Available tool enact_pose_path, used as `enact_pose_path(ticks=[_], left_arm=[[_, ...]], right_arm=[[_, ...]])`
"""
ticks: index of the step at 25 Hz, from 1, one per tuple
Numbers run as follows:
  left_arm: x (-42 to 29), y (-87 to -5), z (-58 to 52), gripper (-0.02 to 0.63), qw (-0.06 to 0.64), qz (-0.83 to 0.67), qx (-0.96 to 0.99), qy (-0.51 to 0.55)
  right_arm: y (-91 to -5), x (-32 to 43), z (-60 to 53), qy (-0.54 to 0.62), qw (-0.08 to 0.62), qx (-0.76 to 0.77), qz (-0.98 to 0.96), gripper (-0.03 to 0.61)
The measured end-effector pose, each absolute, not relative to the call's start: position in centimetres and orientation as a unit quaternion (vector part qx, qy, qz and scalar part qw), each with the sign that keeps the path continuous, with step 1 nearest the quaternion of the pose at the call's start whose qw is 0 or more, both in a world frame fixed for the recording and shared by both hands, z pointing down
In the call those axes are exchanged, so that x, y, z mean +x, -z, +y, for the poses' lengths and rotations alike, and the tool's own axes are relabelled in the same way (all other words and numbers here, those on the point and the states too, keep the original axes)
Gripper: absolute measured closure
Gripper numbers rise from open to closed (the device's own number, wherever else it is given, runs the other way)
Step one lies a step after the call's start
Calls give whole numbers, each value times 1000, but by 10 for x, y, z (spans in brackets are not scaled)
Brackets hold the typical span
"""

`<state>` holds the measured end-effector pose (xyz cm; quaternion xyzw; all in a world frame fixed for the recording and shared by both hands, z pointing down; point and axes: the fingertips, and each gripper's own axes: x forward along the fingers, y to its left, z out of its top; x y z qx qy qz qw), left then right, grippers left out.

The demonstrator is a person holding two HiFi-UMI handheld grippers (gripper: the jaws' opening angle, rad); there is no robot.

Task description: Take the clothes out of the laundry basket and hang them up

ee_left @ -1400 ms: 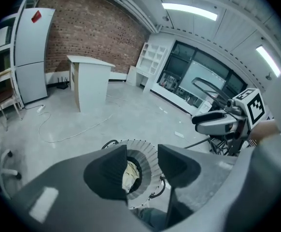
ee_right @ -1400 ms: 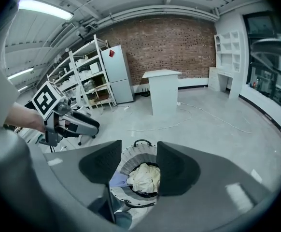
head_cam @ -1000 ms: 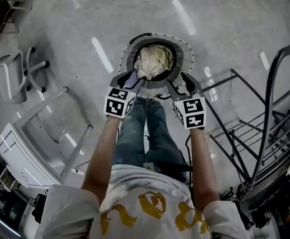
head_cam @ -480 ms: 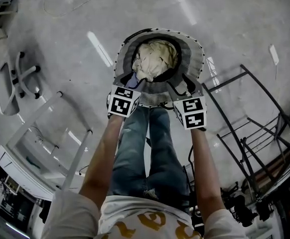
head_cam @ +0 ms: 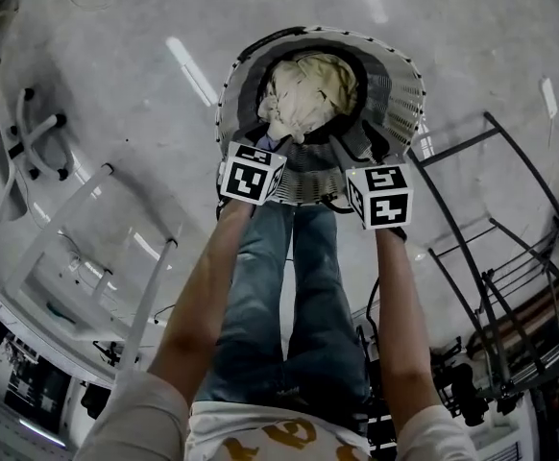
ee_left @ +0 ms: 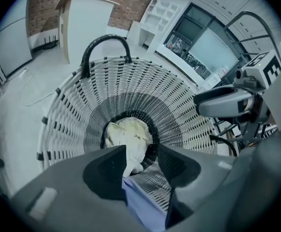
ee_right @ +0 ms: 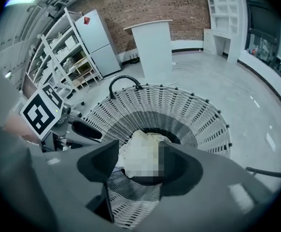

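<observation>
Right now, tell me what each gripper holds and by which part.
Nothing is gripped. The left gripper has its jaws apart with the light blue cloth between them; the right gripper is open and empty above the laundry basket.

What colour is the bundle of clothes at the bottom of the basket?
The bundle of clothes is cream; the head view shows it best.
</observation>
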<state>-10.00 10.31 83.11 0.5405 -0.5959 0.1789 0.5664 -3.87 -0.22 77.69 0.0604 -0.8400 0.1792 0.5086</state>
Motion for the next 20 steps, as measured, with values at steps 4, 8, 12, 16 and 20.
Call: enact_pose_path(ticks=[4,8,12,16,20], left_arm=[[-97,-852,96,416,574,-586,543,-179],[-99,-869,90,414,585,-582,537,-176],[-99,-889,81,414,596,-573,537,-168],[-98,-911,81,414,615,-559,531,-165],[-94,-932,82,414,628,-542,531,-173]], right_arm=[[-800,-38,0,-189,518,61,-832,285],[-819,-37,-2,-202,528,73,-822,282],[-840,-42,-12,-220,531,90,-814,282],[-861,-47,-13,-248,536,92,-802,275],[-878,-49,-14,-247,545,89,-796,276]])
